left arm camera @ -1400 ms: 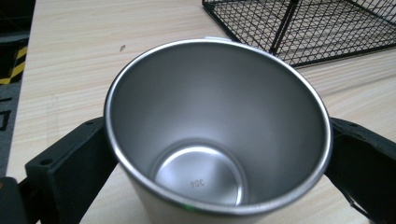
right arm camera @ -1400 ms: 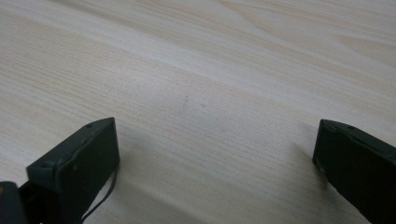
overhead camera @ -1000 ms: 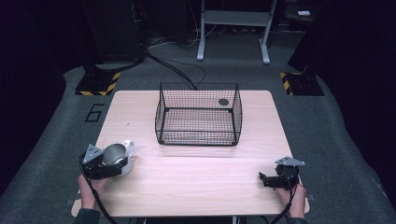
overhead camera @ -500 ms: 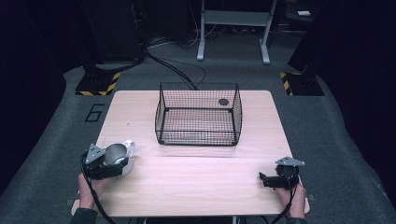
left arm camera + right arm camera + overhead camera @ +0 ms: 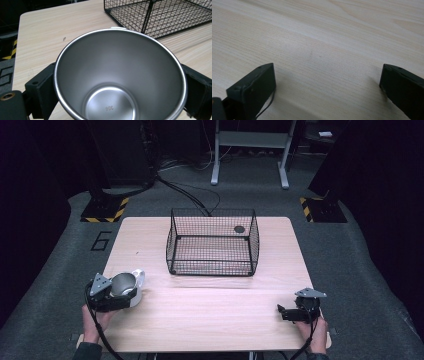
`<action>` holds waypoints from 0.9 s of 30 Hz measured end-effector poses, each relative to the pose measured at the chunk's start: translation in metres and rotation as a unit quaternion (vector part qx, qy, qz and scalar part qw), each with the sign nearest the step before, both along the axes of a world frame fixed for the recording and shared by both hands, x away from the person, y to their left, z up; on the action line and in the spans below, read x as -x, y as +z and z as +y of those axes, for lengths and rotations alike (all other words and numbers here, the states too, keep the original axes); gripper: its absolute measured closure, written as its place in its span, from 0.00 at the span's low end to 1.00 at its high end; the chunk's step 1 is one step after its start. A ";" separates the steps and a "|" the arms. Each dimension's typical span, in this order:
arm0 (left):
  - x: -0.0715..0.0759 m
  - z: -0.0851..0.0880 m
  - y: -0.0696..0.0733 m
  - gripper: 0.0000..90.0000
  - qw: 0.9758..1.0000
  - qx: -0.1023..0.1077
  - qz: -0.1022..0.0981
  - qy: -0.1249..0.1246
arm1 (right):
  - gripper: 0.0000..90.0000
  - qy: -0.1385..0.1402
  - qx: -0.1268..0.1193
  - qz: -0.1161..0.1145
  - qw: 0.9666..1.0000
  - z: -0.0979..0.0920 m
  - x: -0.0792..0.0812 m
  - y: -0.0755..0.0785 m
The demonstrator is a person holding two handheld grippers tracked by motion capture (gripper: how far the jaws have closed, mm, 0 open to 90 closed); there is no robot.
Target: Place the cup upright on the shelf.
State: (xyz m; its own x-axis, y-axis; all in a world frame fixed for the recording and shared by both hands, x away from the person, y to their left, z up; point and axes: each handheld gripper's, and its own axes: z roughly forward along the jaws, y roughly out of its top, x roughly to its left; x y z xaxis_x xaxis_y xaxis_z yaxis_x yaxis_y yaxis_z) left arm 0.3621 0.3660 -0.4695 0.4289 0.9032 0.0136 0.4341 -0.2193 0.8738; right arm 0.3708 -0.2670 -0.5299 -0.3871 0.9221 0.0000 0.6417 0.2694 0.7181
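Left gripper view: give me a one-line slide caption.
Left gripper clasps a steel cup between its jaws over the table, wire basket beyond.

The left gripper (image 5: 116, 292) with the steel cup (image 5: 125, 284) clamped between its jaws has slid a little toward 6 o'clock and slightly toward 9 o'clock across the table (image 5: 210, 320), ending a touch farther from the wire basket (image 5: 212, 247), which lies at its 2 o'clock.
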 end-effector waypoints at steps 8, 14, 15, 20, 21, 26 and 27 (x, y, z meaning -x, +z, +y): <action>0.001 -0.008 0.009 0.08 1.000 -0.006 -0.004 -0.017 | 0.00 0.001 0.000 0.000 1.000 0.000 0.000 0.000; 0.002 -0.013 0.013 0.08 0.999 -0.011 -0.004 -0.031 | 0.00 0.001 0.000 0.000 1.000 0.000 0.000 0.000; 0.002 -0.013 0.013 0.08 0.999 -0.011 -0.004 -0.031 | 0.00 0.001 0.000 0.000 1.000 0.000 0.000 0.000; 0.002 -0.016 0.014 0.08 0.999 -0.013 -0.002 -0.042 | 0.00 0.001 0.001 0.000 1.000 0.000 0.000 0.000; 0.002 -0.016 0.014 0.08 0.999 -0.013 -0.002 -0.042 | 0.00 0.001 0.001 0.000 1.000 0.000 0.000 0.000; 0.004 -0.019 0.015 0.08 0.999 -0.012 -0.003 -0.052 | 0.00 0.000 0.000 0.000 1.000 0.000 0.000 0.000; 0.004 -0.019 0.016 0.08 0.998 -0.010 -0.003 -0.054 | 0.00 0.001 0.000 0.000 1.000 0.000 0.000 0.000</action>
